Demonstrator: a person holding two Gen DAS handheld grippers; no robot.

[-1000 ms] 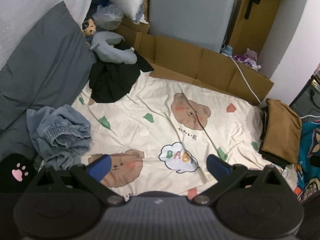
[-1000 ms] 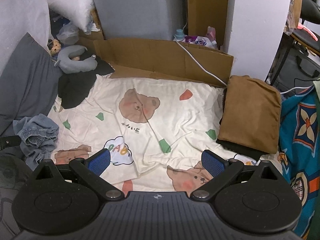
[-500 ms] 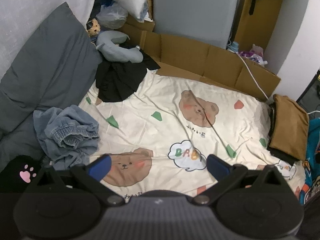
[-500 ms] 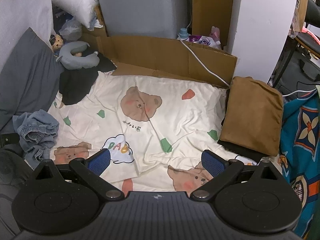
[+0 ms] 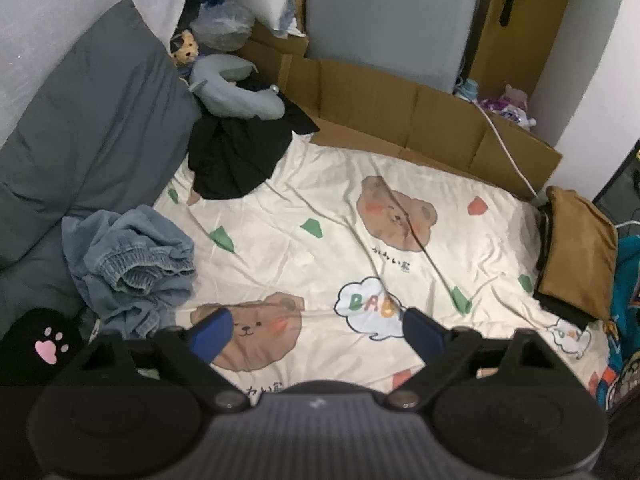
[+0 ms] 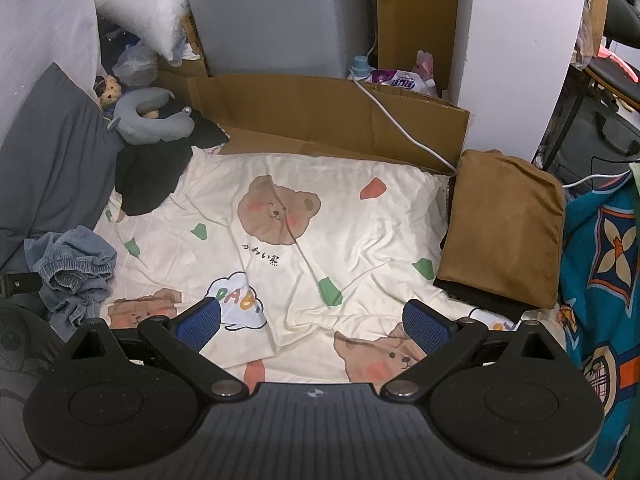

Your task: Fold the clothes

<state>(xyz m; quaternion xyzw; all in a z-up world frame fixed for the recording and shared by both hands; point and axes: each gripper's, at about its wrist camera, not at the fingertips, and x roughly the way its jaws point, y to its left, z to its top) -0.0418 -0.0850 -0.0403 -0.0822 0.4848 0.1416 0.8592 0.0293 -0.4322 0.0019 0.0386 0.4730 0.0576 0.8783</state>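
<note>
The bear-print sheet lies open centrally. One crumpled denim garment sits at its left edge, one black garment far left, one folded brown stack right. The left gripper, jaws just narrowing slightly, and the right gripper gape empty.

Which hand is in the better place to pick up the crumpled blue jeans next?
Probably the left. The blue jeans lie just beside the open left gripper; from the right gripper, also open, they sit farther off.

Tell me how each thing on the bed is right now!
Blue denim garment: crumpled, unfolded.
Black garment: heaped, unfolded.
Brown folded cloth: folded flat, stacked on something dark.
Cream bear-print sheet: spread out, wrinkled.
Left gripper: open, just closing slightly, holding nothing.
Right gripper: open, holding nothing.
</note>
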